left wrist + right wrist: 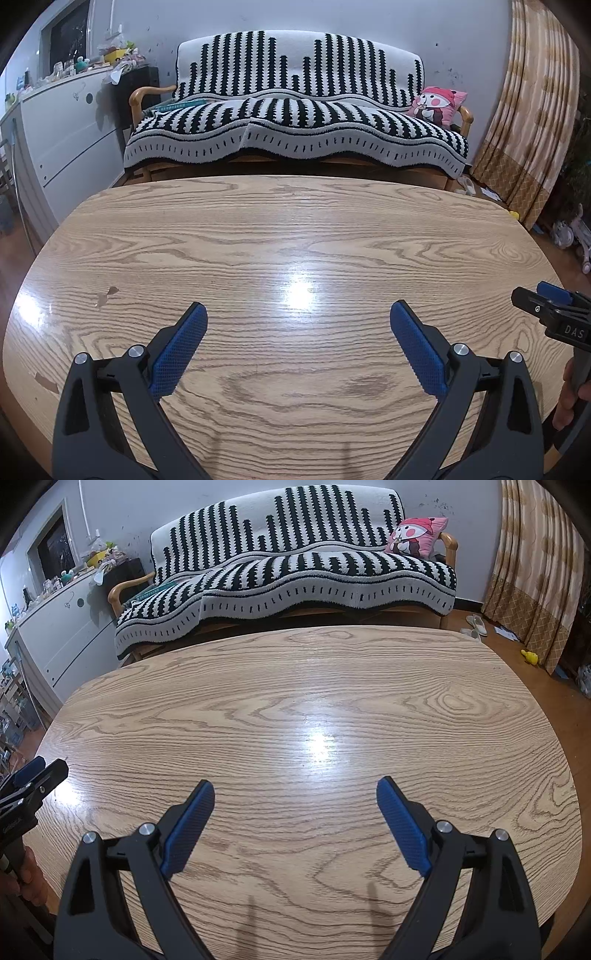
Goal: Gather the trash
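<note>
left gripper (298,314) wide, empty | right gripper (295,792) wide, empty | trash: none seen on table (295,229), mid-frame | handling, grasp point: cannot tell

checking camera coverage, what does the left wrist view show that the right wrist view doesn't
Only the left wrist view: a small dark stain on the table's left part, and toys on the floor at the far right.

Only the right wrist view: a yellow toy by the curtain and pale slippers on the floor.

Both: the wood-grain table, the striped sofa, the pink pillow, the white dresser, the curtain, and each open hand-held gripper, left and right. No trash shows.
</note>
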Demonstrator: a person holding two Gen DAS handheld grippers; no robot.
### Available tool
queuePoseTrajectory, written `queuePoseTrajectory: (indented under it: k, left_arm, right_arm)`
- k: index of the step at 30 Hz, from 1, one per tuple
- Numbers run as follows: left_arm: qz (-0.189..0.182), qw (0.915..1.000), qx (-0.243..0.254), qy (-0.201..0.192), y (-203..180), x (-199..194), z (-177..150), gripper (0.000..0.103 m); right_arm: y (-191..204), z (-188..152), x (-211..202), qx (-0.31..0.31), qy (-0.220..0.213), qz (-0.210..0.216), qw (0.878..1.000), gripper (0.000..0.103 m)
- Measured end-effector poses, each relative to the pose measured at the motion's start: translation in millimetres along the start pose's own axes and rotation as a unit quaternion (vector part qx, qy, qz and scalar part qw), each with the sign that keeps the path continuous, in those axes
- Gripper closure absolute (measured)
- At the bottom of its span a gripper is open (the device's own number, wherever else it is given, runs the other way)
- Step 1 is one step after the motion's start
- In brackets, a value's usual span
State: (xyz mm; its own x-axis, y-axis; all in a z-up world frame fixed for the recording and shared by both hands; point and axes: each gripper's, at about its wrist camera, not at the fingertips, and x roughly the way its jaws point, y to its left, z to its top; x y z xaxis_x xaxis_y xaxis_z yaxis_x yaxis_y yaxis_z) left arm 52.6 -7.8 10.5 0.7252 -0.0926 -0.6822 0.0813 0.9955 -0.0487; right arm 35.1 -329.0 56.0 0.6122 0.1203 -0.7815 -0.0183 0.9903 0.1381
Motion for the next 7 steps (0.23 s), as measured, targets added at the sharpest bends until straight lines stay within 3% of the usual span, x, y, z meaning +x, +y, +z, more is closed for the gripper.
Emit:
queuePoseTrajectory:
  k: [7]
  left_arm:
    - [-0.004,0.9999,-0.003,0.012,0.4,2.5,-0.4,0.007]
  right_arm:
    - [0.7,0.4,0.1,0.0,0.0,0.0,1.0,0.017]
